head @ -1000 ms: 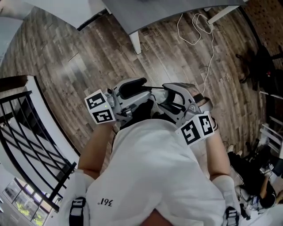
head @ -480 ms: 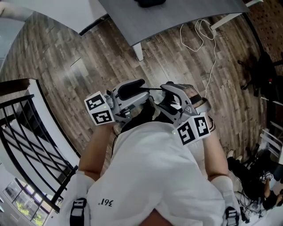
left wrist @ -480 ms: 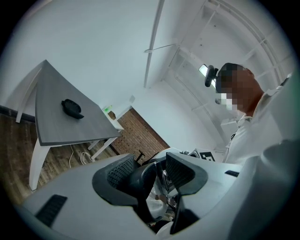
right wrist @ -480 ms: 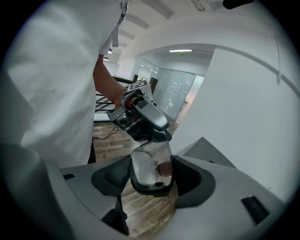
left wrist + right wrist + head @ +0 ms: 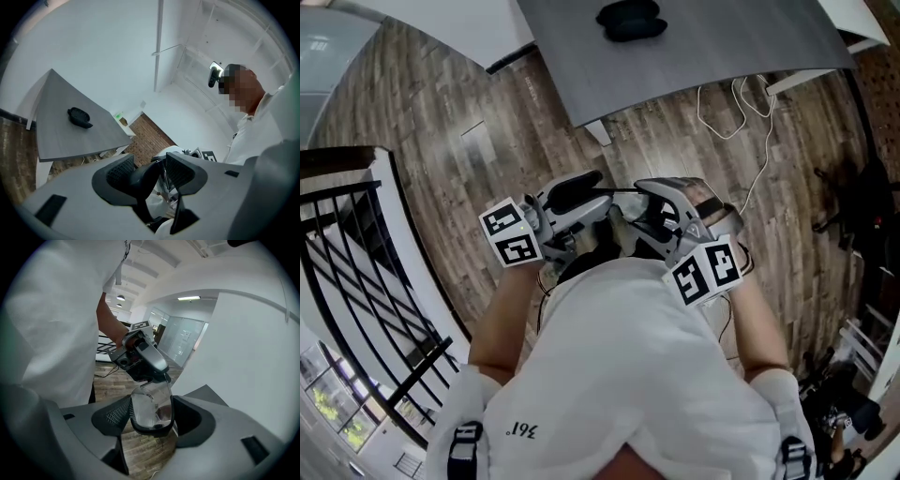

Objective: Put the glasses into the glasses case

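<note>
The right gripper [image 5: 152, 416] clamps the glasses [image 5: 150, 401] by a lens and the left gripper [image 5: 150, 172] pinches what is probably a temple, steadying them near the chest for carrying, while the glasses case [image 5: 630, 19] lies on the far table [image 5: 722, 47].

From the head view, the only print I can read is "361°" [image 5: 523, 430], small and dark on the person's white shirt [image 5: 619, 356], and it shows upside down. The left marker cube [image 5: 511, 234] and the right marker cube [image 5: 705, 272] carry black-and-white square code patterns, not letters or digits. Nothing else is legible in either gripper view.
</note>
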A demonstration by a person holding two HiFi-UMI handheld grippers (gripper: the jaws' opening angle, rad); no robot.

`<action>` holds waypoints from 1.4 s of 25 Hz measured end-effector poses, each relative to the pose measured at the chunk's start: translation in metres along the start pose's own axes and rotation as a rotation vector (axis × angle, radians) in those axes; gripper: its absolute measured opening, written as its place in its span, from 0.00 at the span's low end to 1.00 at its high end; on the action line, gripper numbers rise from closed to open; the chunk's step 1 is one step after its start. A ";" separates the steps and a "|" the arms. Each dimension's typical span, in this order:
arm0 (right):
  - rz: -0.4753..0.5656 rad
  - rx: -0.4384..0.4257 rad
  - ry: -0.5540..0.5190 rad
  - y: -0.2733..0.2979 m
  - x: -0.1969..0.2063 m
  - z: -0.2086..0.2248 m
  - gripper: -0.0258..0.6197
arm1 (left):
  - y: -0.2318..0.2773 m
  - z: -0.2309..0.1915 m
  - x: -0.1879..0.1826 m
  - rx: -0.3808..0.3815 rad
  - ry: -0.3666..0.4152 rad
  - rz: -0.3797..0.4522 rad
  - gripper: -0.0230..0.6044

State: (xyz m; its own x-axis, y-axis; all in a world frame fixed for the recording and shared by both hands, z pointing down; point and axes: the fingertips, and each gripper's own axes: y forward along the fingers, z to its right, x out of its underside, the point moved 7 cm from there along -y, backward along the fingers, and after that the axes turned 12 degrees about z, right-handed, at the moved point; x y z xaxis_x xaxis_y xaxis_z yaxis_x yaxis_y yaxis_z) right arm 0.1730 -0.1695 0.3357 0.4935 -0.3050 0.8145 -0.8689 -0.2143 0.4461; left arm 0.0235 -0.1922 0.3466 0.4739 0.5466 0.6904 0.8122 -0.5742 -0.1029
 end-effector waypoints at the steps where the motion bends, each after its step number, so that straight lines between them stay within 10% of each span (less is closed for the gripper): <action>1: 0.007 -0.011 -0.009 -0.002 0.006 0.009 0.48 | 0.009 -0.004 -0.001 -0.012 0.001 0.005 0.40; 15: 0.052 -0.096 -0.123 -0.035 0.055 0.083 0.48 | 0.086 -0.021 -0.006 -0.122 0.038 0.044 0.40; 35: -0.018 -0.026 -0.097 0.020 0.064 0.142 0.48 | 0.088 -0.100 -0.056 -0.080 -0.066 0.004 0.40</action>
State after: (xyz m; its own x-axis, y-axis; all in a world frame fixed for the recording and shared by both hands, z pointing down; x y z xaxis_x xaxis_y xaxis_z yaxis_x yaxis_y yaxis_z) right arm 0.1924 -0.3251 0.3441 0.5095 -0.3897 0.7671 -0.8599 -0.1968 0.4711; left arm 0.0342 -0.3341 0.3705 0.5010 0.5816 0.6408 0.7815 -0.6221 -0.0464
